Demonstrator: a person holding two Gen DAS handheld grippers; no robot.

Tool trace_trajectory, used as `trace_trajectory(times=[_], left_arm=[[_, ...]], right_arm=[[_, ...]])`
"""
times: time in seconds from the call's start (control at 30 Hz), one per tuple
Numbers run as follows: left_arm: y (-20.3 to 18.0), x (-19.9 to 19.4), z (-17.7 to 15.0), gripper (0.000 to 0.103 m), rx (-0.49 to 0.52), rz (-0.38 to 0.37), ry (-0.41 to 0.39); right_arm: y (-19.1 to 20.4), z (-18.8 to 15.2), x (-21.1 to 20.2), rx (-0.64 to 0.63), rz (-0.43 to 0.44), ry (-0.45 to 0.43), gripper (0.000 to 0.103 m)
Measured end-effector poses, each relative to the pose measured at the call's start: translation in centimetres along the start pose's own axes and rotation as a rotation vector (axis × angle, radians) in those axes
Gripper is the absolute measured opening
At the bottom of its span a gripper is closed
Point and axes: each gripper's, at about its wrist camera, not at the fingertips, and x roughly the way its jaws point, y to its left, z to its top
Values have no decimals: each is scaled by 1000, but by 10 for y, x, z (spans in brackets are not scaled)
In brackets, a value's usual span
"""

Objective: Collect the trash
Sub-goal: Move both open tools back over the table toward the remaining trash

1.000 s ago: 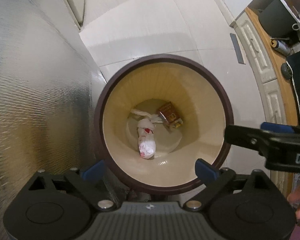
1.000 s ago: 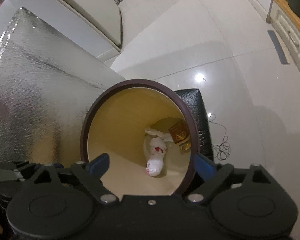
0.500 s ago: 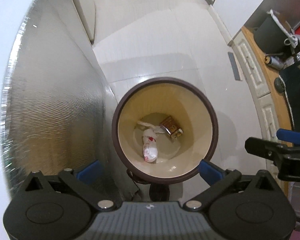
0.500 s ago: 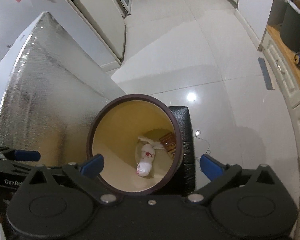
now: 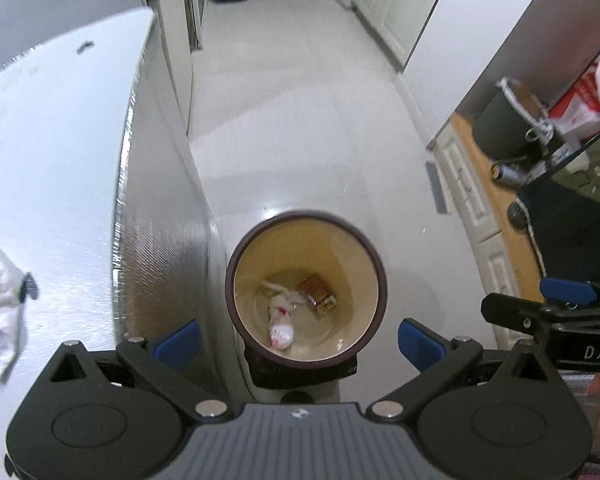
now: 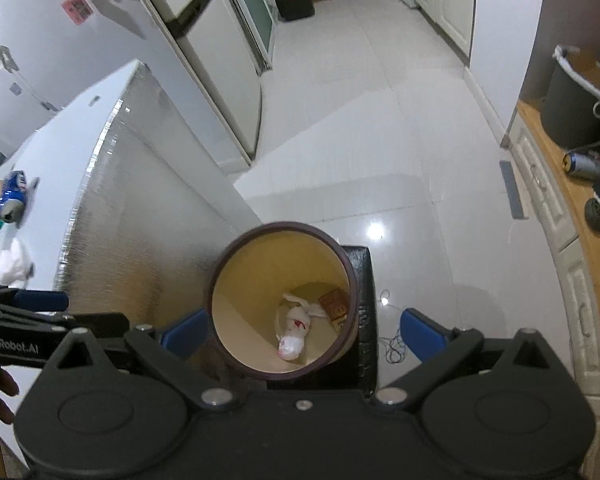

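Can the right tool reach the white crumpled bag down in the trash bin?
Probably yes. The right tool is open, empty and pointed down at the trash bin, whose mouth is uncovered. The white crumpled bag lies at the bottom beside a brown packet, so the tool would have to go deep.

Right claw (image 6: pixel 304 330) wide open above bin (image 6: pixel 220 276) w/ trash (image 6: pixel 294 336).

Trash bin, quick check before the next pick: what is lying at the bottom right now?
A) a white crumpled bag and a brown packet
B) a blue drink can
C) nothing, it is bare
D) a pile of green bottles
A: looking down into the trash bin, a white crumpled bag lies on its floor beside a brown packet.
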Motion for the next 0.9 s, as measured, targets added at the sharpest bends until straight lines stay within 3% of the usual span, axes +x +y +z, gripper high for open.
trace_trajectory(times=[0.53, 0.73, 0.9], left_arm=[[26, -121, -37, 103, -42, -31, -264], [58, -158, -47, 103, -81, -27, -378], [99, -181, -58, 103, -125, 3, -428]], right_arm=[[51, -13, -115, -84, -8, -196, 103], [78, -12, -142, -114, -13, -292, 103], [108, -13, -151, -125, 20, -354, 103]])
